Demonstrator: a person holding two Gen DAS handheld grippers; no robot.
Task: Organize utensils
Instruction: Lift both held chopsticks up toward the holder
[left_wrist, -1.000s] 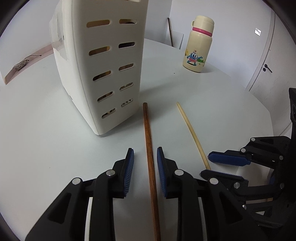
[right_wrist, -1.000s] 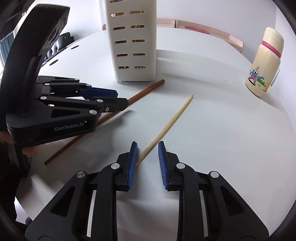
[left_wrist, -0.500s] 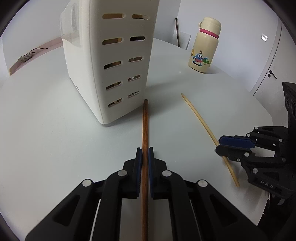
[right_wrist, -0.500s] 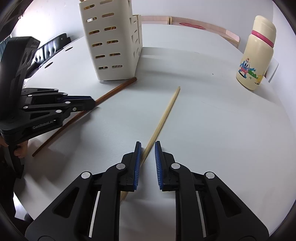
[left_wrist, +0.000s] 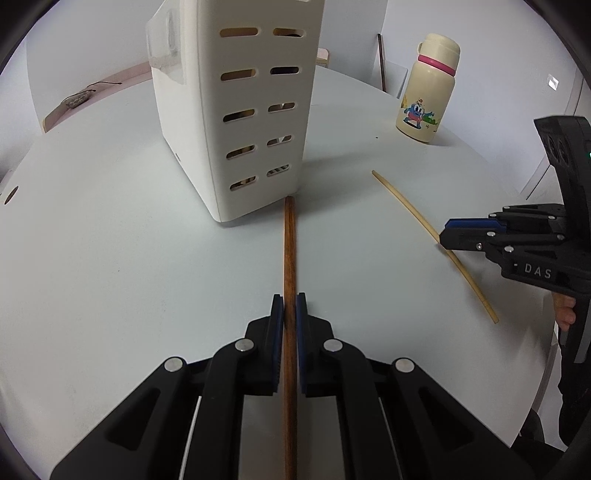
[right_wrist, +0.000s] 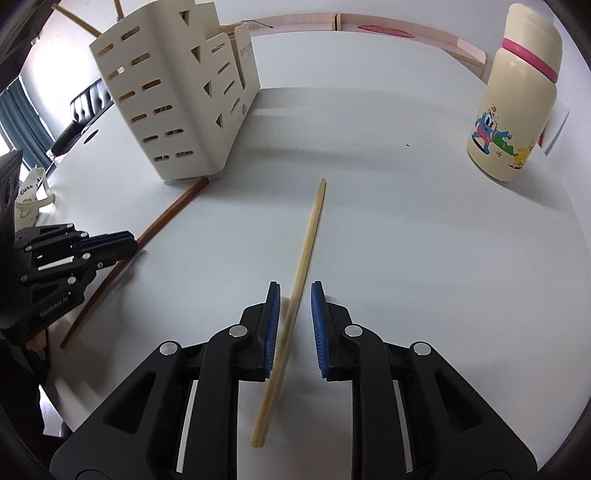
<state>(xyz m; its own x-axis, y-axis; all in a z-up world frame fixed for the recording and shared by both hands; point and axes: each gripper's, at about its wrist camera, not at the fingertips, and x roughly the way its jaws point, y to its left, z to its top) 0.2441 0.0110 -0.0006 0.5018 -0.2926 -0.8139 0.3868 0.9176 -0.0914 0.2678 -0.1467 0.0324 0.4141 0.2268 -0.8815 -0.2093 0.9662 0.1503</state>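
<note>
The dark chopstick (left_wrist: 289, 258), lying on the tabletop (left_wrist: 110, 277) beside the utensil holder (left_wrist: 236, 110), is clamped by the left gripper (left_wrist: 290, 308). The pale chopstick (right_wrist: 308, 240) is straddled, ungripped, by the open right gripper (right_wrist: 295, 306).

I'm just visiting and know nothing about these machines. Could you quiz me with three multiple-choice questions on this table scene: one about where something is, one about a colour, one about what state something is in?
1. Where does the far tip of the dark brown chopstick lie?
A. at the foot of the white utensil holder
B. beside the bottle
C. inside the holder

2. What colour is the band on the cream bottle?
A. green
B. pink
C. black

3. What is the left tool doing?
A. open above the table
B. shut on the dark brown chopstick
C. gripping the bottle

Answers: 1 A, the tip sits by the holder's bottom corner. 2 B, a pink ring circles the bottle's neck. 3 B, both blue pads press the stick; the right tool is open around the pale chopstick.
</note>
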